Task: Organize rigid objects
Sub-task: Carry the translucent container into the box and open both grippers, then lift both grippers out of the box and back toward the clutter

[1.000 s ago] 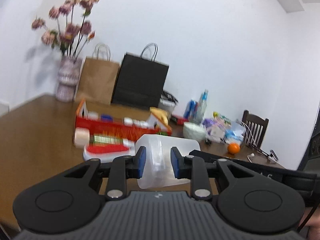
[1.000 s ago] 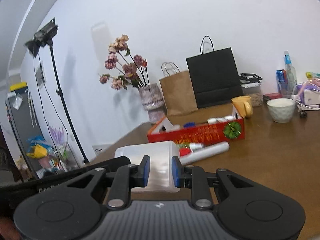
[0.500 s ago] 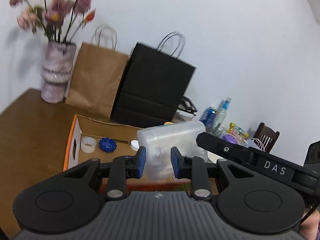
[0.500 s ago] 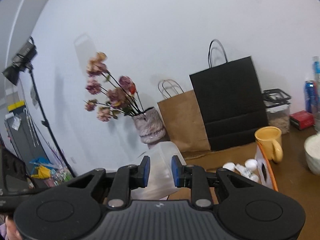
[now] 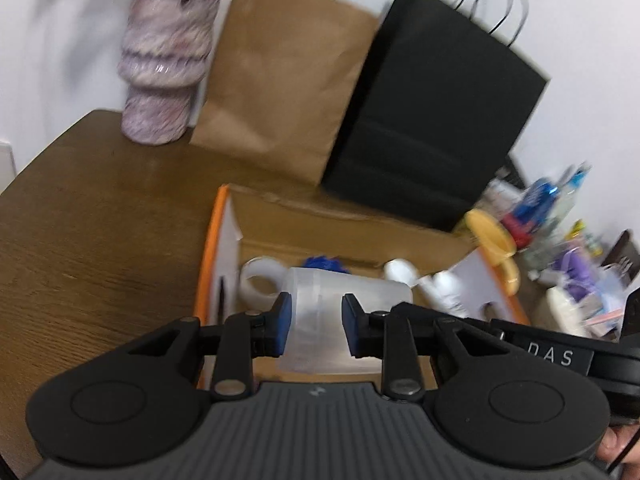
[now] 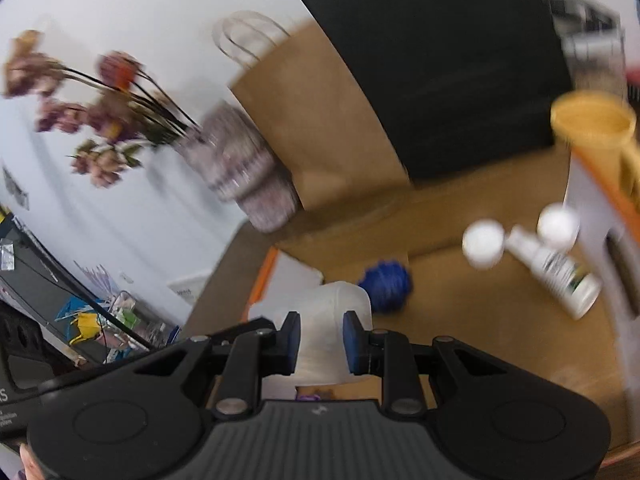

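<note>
Both grippers hold one translucent plastic container [image 5: 344, 304], one at each end. My left gripper [image 5: 314, 322] is shut on it. My right gripper [image 6: 319, 338] is shut on its other end [image 6: 332, 332]. The container hangs inside the open cardboard box [image 5: 352, 220] with orange and white sides. In the box lie a white tape roll [image 5: 260, 284], a blue spiky ball [image 6: 386, 284], and white bottles [image 6: 554, 276] with round caps. The right gripper's body [image 5: 520, 344] shows at the right of the left wrist view.
A brown paper bag [image 5: 280, 80] and a black paper bag [image 5: 436, 120] stand behind the box. A purple vase [image 5: 164, 68] with dried flowers stands at back left. A yellow mug [image 6: 592, 124] sits beside the box's right wall. Clutter [image 5: 568, 248] fills the table's right end.
Both grippers have carried the container forward and down, from above the box's near side into the box. The views now tilt down onto the box floor.
</note>
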